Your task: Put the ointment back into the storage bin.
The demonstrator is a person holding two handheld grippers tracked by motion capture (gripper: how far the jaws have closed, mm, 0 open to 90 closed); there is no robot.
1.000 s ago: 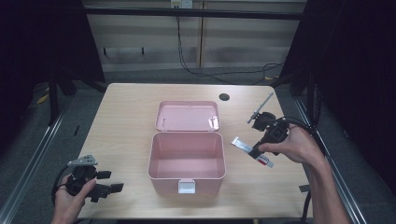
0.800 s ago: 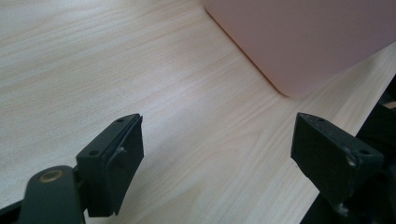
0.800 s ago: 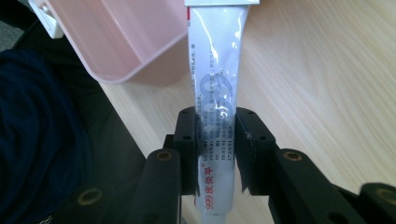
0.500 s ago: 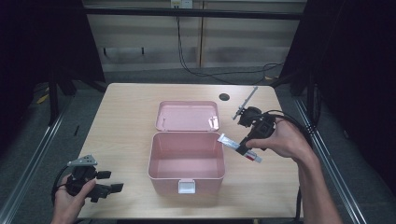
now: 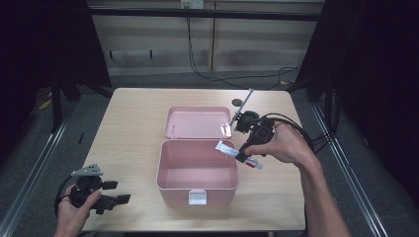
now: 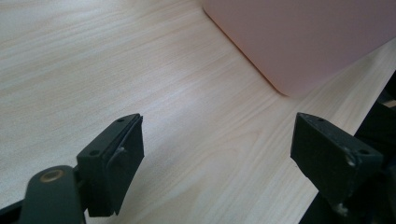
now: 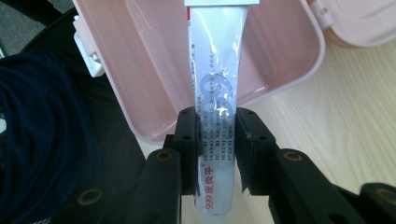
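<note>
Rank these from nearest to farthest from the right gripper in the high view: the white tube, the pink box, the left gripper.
1. white tube: clamped in the right gripper, at the box's right rim.
2. pink box: open, just left of that gripper.
3. left gripper: far off at the table's near left corner.

White ointment tube [image 5: 237,154] with red lettering near its cap end and small grey print along its body, pinched crosswise about the middle, flat crimped end pointing over the pink box [image 5: 197,174]. Held tilted above the right rim of that box, crimped end just inside the rim, cap end outside. Box open, lid [image 5: 196,122] lying flat behind it, latch at the front wall, inside bare.
</note>
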